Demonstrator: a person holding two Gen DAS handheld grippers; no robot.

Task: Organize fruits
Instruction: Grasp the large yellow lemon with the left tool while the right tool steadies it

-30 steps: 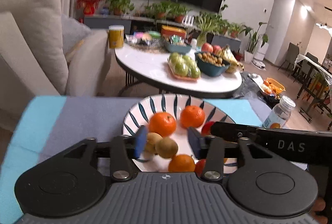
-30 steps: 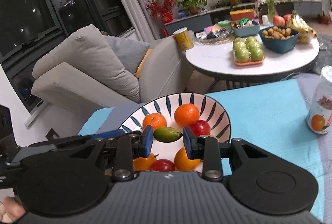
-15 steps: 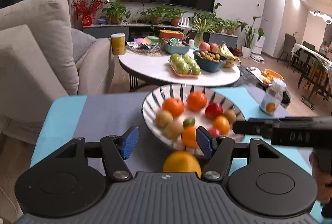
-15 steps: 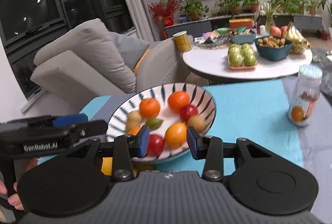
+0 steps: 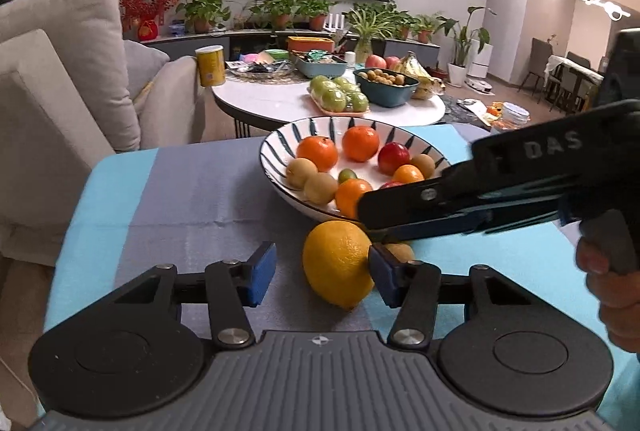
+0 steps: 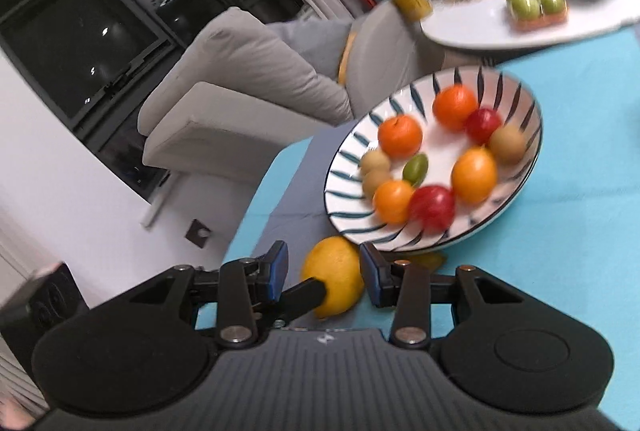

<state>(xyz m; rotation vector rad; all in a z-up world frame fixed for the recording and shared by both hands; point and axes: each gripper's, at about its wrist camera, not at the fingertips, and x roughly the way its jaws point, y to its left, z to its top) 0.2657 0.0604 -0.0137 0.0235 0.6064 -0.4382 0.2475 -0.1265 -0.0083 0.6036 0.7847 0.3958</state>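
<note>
Big yellow lemon (image 5: 338, 267) sitting on the striped cloth (image 5: 192, 191), just short of the plate's near rim and not in it yet; lying between the pads of the left gripper (image 5: 322, 273), hard up against the right-hand pad with a clear gap to the left-hand one; jaws just been closing in, but parted around it rather than clamped, so no real grip so far. Same lemon also right ahead of the right gripper (image 6: 323, 273), between its tips in the blurry right wrist view; jaws apart there too, nothing pinched, and a left finger poking in against the fruit's near side. Small brownish fruit (image 5: 402, 251) tucked just behind the lemon, partly hidden by the right gripper's arm; hard to say which kind.

Beyond both tools, striped plate (image 5: 276, 155) already loaded: oranges, a couple of red ones, brown kiwi-looking ones, one little green one in the middle; looks like most of the sorting done. Still left, by the look of it: lemon plus that hidden brown one onto the plate. Round side table (image 5: 280, 103) with more fruit further back, well apart.
</note>
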